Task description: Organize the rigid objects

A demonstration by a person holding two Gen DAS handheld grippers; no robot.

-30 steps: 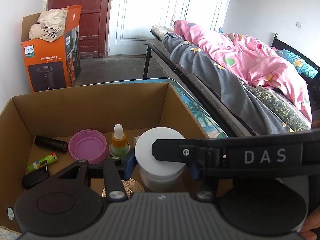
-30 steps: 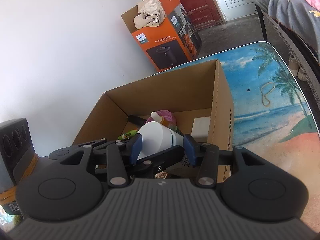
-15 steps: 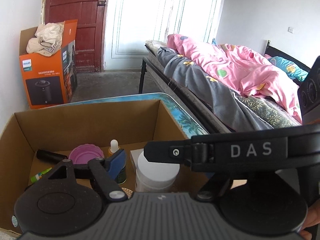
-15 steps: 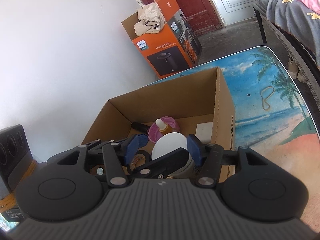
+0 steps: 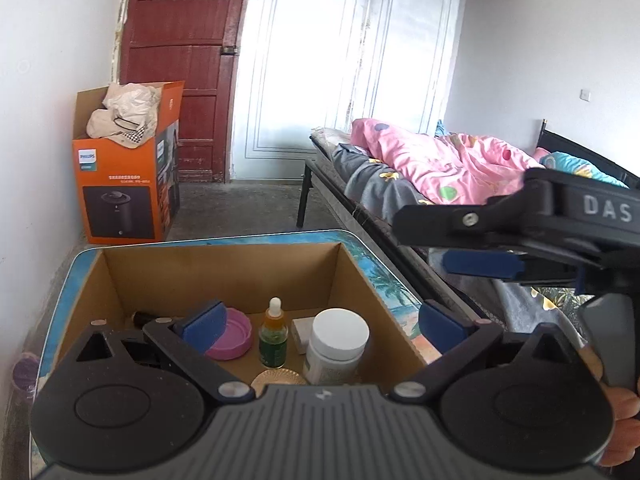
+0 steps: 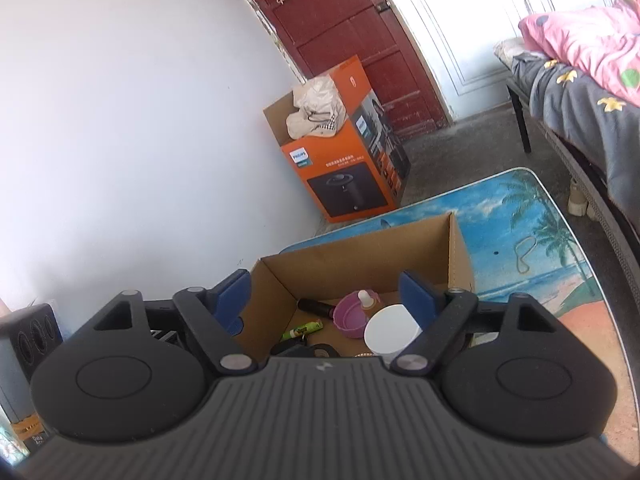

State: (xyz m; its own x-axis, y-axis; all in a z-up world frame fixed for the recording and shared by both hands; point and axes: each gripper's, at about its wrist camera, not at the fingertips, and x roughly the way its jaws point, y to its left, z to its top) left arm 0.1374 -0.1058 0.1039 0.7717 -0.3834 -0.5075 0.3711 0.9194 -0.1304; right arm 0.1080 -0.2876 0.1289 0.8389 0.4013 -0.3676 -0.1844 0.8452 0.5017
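step: release, white-lidded jar (image 5: 335, 347) set upright in cardboard box (image 5: 224, 270), beside dropper bottle (image 5: 273, 334) | left claw (image 5: 320, 322), right claw (image 6: 326, 298): jaws opening, empty | next: probably fetch another item outside box; none visible

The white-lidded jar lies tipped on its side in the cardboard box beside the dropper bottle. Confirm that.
Not on its side: the left wrist view shows the white-lidded jar standing upright, lid up, in the cardboard box beside the dropper bottle.

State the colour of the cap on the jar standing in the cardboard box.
White; the jar's cap shows best in the left wrist view.
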